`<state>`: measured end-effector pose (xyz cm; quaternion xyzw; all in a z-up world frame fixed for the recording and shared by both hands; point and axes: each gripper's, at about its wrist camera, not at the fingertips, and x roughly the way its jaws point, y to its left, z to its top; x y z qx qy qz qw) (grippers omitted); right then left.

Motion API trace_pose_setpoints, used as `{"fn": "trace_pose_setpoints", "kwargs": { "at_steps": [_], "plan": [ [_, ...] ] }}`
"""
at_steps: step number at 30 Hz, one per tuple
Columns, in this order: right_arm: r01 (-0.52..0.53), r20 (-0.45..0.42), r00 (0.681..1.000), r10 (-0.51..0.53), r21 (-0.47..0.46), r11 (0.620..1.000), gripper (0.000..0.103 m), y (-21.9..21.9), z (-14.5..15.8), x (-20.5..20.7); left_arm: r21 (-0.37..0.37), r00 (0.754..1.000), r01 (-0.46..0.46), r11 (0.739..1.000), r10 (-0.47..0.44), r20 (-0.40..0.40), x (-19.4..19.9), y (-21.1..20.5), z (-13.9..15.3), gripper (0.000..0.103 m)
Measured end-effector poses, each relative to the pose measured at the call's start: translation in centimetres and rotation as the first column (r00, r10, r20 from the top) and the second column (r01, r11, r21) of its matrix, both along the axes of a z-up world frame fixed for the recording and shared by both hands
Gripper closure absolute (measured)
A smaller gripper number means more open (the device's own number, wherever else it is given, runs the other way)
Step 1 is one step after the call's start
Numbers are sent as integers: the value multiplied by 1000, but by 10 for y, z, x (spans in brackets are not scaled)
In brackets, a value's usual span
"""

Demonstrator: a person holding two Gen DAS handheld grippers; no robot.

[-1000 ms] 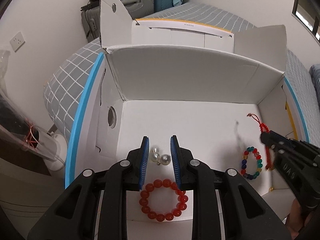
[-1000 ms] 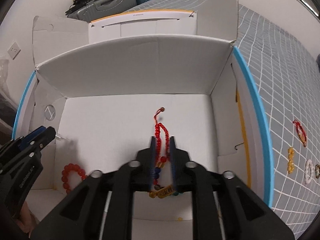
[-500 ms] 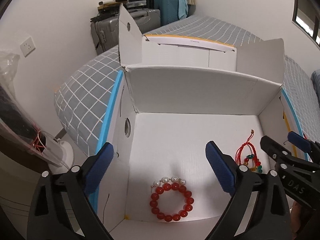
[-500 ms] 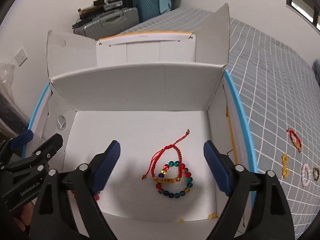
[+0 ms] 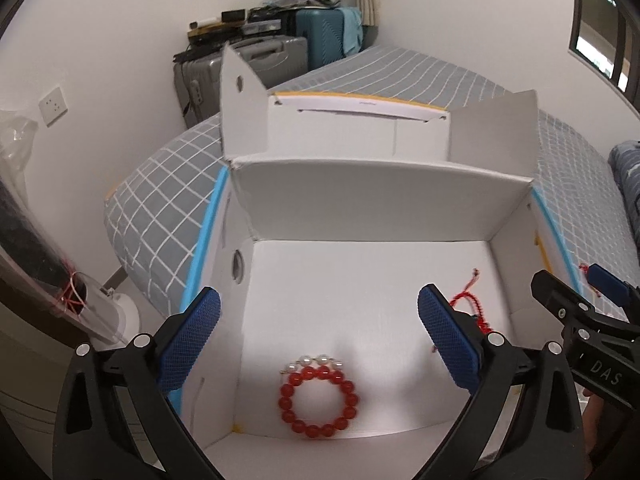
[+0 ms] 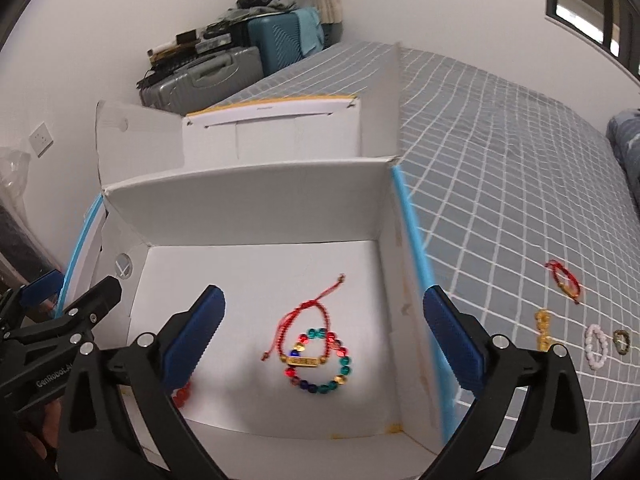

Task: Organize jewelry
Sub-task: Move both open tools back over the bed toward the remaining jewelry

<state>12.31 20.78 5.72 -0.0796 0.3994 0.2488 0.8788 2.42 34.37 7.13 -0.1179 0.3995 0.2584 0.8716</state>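
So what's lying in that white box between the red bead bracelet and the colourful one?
Nothing: the left wrist view shows bare box floor between the red bead bracelet and the colourful bead bracelet.

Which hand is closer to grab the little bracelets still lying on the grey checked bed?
The right. Its open jaws are by the white cardboard box's blue-edged right wall, and the white bead bracelet and red cord bracelet lie just beyond it. The left gripper is on the box's far side.

Bracelets (image 6: 318, 360) lie inside the box (image 6: 248, 204) on the bed (image 6: 500, 160).
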Motion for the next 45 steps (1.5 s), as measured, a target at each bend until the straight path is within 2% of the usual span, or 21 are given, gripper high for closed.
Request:
{"fn": "trace_pose_setpoints", "kwargs": {
  "at_steps": [11, 24, 31, 36, 45],
  "plan": [
    [96, 22, 995, -96, 4, 995, 8, -71, 23, 6, 15, 995, 97, 995, -97, 34, 19, -62, 19, 6],
    [255, 3, 967, -255, -17, 967, 8, -189, 26, 21, -3, 960, 274, 962, -273, 53, 61, -169, 28, 6],
    [367, -19, 930, -367, -16, 930, 8, -263, 18, 32, -10, 923, 383, 924, -383, 37, 93, -234, 26, 6],
    [433, -48, 900, -434, -30, 901, 8, -310, 4, 46, -24, 903, 428, 903, -427, 32, 116, -267, 23, 6],
    [509, -112, 853, -510, -45, 860, 8, -354, -26, 71, -68, 876, 480, 874, -482, -14, 164, -306, -5, 6]
  ]
}}
